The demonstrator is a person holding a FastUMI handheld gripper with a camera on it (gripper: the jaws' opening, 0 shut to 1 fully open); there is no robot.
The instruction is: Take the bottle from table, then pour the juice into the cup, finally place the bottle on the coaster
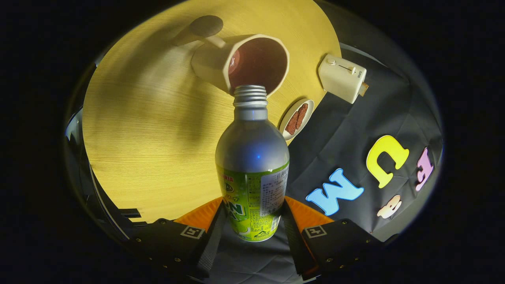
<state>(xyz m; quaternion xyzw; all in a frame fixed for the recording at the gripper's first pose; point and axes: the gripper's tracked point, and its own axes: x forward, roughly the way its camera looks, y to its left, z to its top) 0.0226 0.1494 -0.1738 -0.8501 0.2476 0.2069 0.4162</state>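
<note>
The gripper (252, 221) pinches the labelled lower body of a smooth metal bottle (252, 157) between both fingers. Its threaded, uncapped neck reaches the rim of a cream cup (213, 63) with a dark inside, on the pale wood-grain counter (150, 150).

The bottle (252, 157) is hiding the cup's (240, 63) near rim at 6 o'clock, and its own base is dropping behind the fingers (215, 232). The small print on its label is staying too fine to tell.
</note>
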